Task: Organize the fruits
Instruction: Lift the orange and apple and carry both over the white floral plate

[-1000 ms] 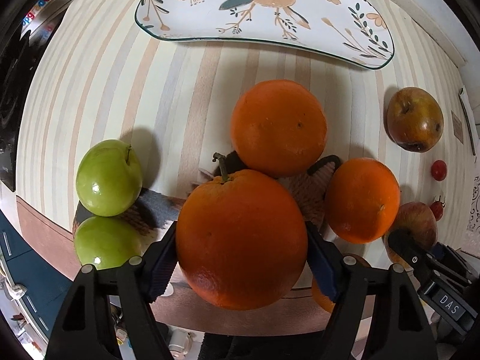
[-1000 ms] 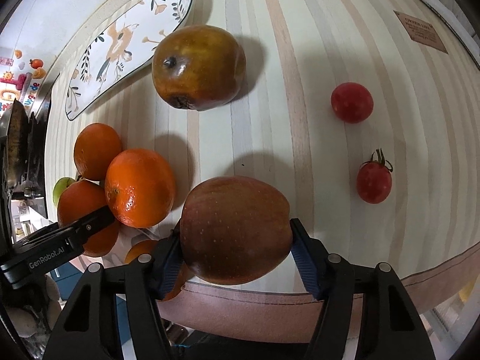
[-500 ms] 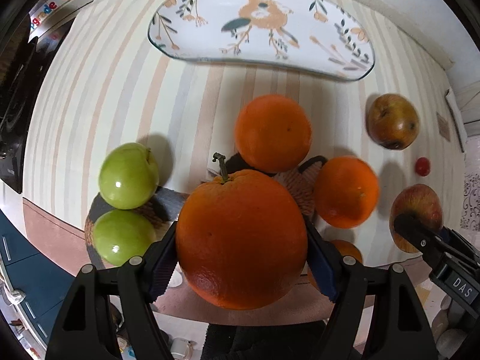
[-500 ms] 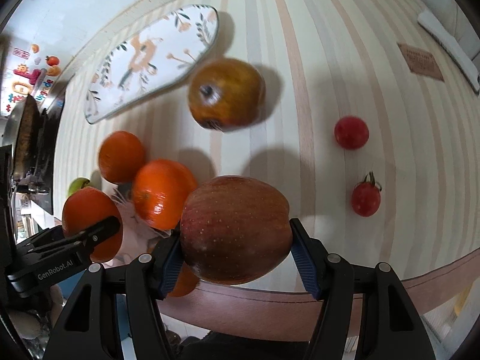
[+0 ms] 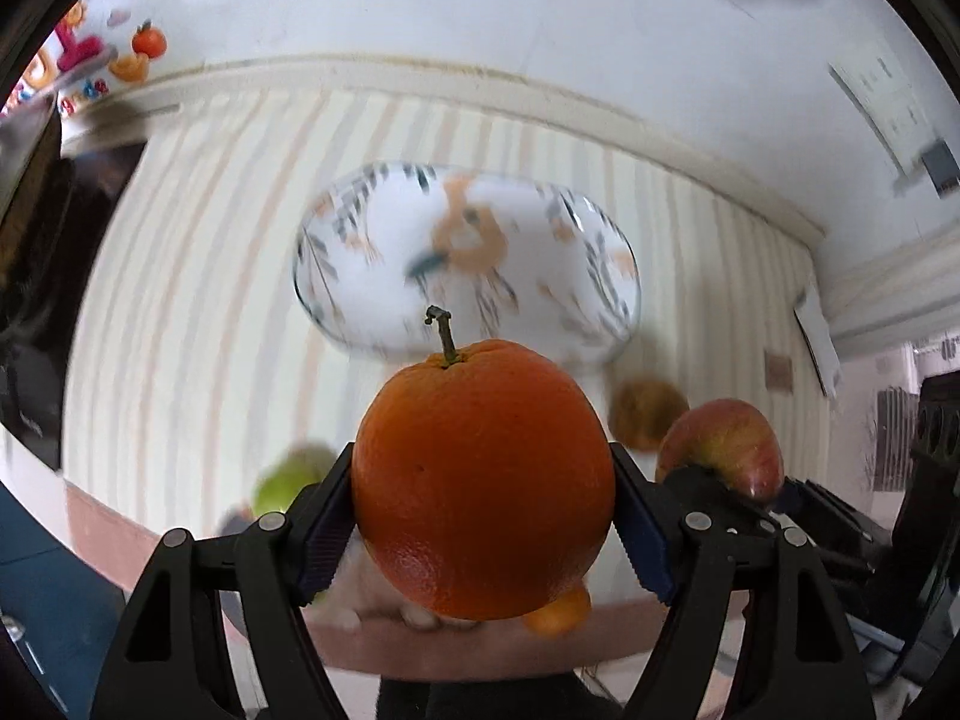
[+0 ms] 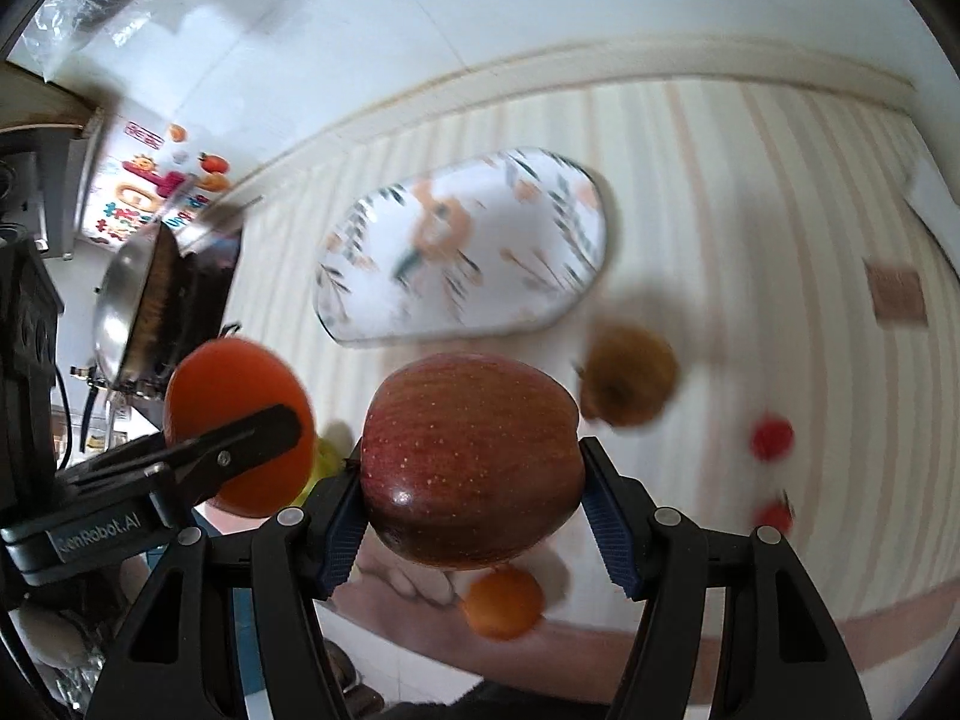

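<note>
My left gripper is shut on a large orange with a stem, held high above the striped table. My right gripper is shut on a red apple, also lifted; that apple shows in the left wrist view, and the held orange shows in the right wrist view. An oval floral plate lies ahead on the table, also in the right wrist view. A brownish apple, a green apple, another orange and two red tomatoes lie on the table.
The table's front edge runs below the grippers. A dark stove with a metal pan stands at the left. A white wall rises behind the table. A small brown tag lies at the right.
Both grippers have risen and pulled back from the table with their fruit. The plate and loose fruit now look smaller and farther away, and the view is blurred.
</note>
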{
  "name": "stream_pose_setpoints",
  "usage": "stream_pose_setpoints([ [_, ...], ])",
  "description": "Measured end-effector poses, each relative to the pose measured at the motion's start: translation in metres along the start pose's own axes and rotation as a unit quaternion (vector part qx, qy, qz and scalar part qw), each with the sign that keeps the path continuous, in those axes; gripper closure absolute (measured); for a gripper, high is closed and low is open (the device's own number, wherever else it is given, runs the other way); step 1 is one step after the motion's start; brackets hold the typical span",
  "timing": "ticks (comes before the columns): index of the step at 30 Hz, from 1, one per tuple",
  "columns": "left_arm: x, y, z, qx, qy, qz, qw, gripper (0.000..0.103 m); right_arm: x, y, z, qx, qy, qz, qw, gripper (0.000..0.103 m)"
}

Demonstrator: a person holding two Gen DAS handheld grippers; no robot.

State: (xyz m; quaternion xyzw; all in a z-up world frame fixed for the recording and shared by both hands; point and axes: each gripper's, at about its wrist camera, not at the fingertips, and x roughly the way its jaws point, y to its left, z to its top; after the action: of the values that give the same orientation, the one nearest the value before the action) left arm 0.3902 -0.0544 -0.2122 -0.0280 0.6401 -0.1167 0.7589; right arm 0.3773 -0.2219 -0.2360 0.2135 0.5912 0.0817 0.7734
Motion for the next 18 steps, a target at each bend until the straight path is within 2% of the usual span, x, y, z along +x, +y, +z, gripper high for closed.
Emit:
stream_pose_setpoints([
  [5,0.019,0.018,0.056,-0.004,0.003,0.017,0.9998,0.028,0.03,0.008,0.054,-0.016,-0.003,-0.023,1.0,0.036],
  [9,0.063,0.033,0.1,-0.005,0.041,0.024,0.9989,0.028,0.077,0.005,0.092,-0.023,0.017,-0.051,0.998,0.036],
  [14,0.115,0.043,0.131,-0.003,0.091,0.035,0.9952,0.028,0.125,0.001,0.12,-0.02,0.043,-0.067,0.997,0.036],
  [18,0.142,0.047,0.142,-0.009,0.12,0.033,0.9921,0.028,0.155,0.001,0.137,-0.025,0.069,-0.067,0.995,0.036],
])
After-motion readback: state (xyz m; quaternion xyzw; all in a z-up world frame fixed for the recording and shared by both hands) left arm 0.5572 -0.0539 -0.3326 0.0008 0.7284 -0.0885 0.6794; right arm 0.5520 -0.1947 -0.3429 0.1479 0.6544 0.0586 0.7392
